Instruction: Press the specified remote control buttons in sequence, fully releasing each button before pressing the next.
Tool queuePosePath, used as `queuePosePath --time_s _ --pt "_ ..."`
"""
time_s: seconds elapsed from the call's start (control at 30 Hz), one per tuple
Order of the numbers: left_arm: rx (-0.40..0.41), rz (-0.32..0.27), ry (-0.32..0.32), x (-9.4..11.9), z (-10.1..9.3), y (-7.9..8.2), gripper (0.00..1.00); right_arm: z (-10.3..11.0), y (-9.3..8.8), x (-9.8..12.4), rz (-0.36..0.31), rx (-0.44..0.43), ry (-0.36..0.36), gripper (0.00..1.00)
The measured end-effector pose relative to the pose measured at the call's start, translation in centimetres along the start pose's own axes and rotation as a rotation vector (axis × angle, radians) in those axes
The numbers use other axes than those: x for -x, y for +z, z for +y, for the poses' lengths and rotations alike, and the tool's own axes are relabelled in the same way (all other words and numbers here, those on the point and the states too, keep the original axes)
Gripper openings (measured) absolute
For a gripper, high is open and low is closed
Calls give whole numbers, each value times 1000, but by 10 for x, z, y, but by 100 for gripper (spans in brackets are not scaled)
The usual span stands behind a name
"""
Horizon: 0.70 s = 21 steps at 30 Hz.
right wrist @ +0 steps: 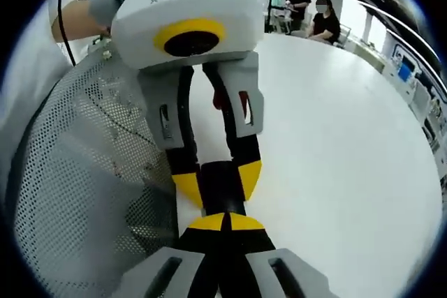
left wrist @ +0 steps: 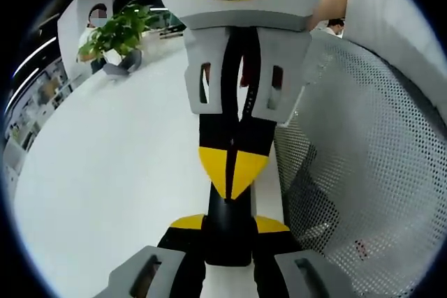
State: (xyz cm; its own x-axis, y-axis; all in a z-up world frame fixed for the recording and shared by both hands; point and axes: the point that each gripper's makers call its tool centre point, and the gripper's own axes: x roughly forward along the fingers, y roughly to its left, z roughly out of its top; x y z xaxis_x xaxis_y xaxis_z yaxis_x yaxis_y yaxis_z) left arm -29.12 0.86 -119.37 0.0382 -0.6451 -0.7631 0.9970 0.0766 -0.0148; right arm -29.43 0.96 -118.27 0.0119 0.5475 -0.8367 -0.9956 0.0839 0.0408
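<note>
Left gripper view showed left gripper (left wrist: 229, 232) clamped on the black remote (left wrist: 227, 225), right gripper (left wrist: 232, 172) closed, tips pressing it; judged mid-press, next full release

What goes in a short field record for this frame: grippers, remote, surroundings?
left gripper: jaws closed around the black remote
right gripper: jaws shut, tips pointed at the remote, at or very near its surface
button pressed: cannot tell, no buttons readable
surface: white table
beside grippers: white perforated mesh panel
background: potted plant; seated person
</note>
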Motion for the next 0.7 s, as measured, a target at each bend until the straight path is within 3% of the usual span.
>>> queuePosePath --time_s 0.33,0.53,0.7 --pt "-2 2 1 0 0 -1 23 -1 0 -2 31 18 -28 0" --pt "-32 56 -16 -1 -1 1 24 -1 0 -1 42 -25 -60 0" --pt "-14 14 -10 1 -1 -1 24 -2 -2 0 -4 -49 -72 0"
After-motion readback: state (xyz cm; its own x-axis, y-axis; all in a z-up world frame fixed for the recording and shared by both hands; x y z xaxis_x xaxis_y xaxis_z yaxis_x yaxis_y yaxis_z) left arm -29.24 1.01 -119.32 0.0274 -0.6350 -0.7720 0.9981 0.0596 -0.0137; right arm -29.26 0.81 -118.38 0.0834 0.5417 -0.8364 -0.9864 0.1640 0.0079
